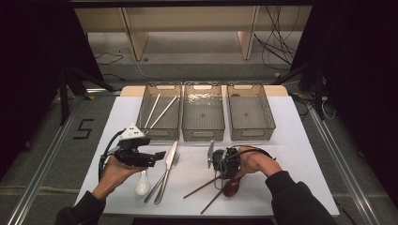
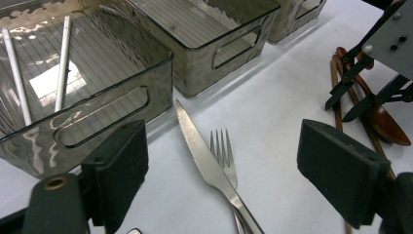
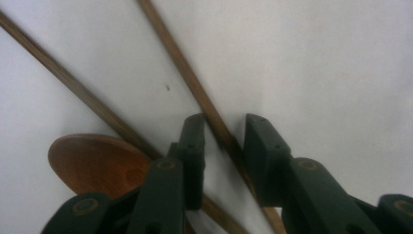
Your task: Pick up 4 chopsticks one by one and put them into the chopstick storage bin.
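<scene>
from above, the right gripper point(image 1: 224, 169) points down at two brown chopsticks point(image 1: 202, 186) near the table's front edge, beside a wooden spoon point(image 1: 231, 186), while the left gripper point(image 1: 157, 158) hovers released by the knife point(image 1: 165, 171). the left gripper view shows wide jaws over knife point(image 2: 207, 161) and fork point(image 2: 224, 155). the right gripper view has jaws straddling one chopstick point(image 3: 195, 87), narrow but not yet clenched.

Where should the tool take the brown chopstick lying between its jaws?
On the bare shaft of the chopstick, straight down from above. It lies flat and thin on the table, clear of the spoon, so the right tool can straddle it.
</scene>
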`<state>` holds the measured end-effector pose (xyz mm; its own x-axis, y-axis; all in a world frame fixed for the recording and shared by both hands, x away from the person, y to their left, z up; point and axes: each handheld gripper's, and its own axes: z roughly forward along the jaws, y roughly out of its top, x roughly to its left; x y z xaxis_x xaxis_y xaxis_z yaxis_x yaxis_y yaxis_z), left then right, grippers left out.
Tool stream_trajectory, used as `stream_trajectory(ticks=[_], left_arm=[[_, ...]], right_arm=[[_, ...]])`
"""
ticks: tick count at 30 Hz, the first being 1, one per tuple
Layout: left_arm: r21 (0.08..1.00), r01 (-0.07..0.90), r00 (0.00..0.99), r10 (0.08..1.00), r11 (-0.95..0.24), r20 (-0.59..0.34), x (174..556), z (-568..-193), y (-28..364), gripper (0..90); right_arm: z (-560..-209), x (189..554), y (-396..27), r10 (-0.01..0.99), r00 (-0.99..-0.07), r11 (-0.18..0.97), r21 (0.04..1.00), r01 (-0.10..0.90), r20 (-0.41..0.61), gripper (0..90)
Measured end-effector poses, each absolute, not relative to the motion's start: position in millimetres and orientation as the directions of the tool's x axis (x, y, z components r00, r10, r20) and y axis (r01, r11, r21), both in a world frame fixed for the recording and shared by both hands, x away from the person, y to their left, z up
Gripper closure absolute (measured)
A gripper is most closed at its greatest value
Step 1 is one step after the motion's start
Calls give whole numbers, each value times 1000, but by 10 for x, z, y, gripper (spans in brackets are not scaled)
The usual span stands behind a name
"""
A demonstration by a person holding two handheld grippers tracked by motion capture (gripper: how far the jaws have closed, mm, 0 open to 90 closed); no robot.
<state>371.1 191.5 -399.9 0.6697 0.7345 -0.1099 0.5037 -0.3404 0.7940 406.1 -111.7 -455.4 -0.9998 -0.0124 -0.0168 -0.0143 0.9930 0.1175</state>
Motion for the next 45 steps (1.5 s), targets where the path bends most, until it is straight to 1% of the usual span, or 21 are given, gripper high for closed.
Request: stream_trajectory(ticks=[14, 19, 24, 27, 32, 35, 36, 38, 41, 42, 43, 45], left_arm=[[787, 506, 675, 731, -355, -104, 3715, -4013, 1900, 187], [785, 506, 676, 730, -357, -104, 3718, -4017, 1904, 187], [786, 508, 674, 731, -353, -108, 3721, -4020, 1909, 187], [782, 508, 680, 726, -361, -106, 3721, -4025, 1899, 187], [775, 506, 690, 717, -379, -101, 3715, -4031, 1867, 188], [773, 512, 697, 707, -375, -118, 3717, -4032, 1839, 188], [769, 511, 705, 699, -383, -119, 3714, -4026, 1817, 189], [763, 498, 730, 674, -411, -114, 3707, -4022, 1740, 195], [735, 485, 771, 629, -474, -103, 3700, -4041, 1566, 208], [720, 474, 787, 610, -506, -90, 3696, -4050, 1502, 214], [709, 465, 795, 602, -530, -71, 3689, -4064, 1436, 215], [675, 455, 809, 586, -581, -40, 3683, -4084, 1318, 214]], right_arm=[[-4549, 4025, -1063, -102, -995, 992, 73, -103, -12, 846], [-4547, 4022, -1037, -122, -992, 991, 55, -122, -10, 853], [-4541, 4005, -1047, -130, -991, 990, 59, -131, -21, 856], [-4528, 3997, -1049, -145, -988, 987, 66, -148, -51, 857], [-4462, 3975, -1072, -137, -987, 985, 92, -144, -82, 857], [-4389, 3943, -1094, -128, -986, 984, 110, -140, -112, 857], [-4368, 3932, -1102, -123, -984, 981, 132, -139, -126, 857], [-4314, 3905, -1114, -116, -981, 981, 133, -138, -157, 857], [-4257, 3853, -1127, -110, -978, 982, 133, -134, -178, 857], [-4251, 3842, -1129, -113, -976, 980, 143, -141, -187, 857], [-4225, 3823, -1129, -111, -975, 982, 127, -137, -191, 857], [-4202, 3798, -1131, -110, -973, 979, 146, -141, -202, 857]])
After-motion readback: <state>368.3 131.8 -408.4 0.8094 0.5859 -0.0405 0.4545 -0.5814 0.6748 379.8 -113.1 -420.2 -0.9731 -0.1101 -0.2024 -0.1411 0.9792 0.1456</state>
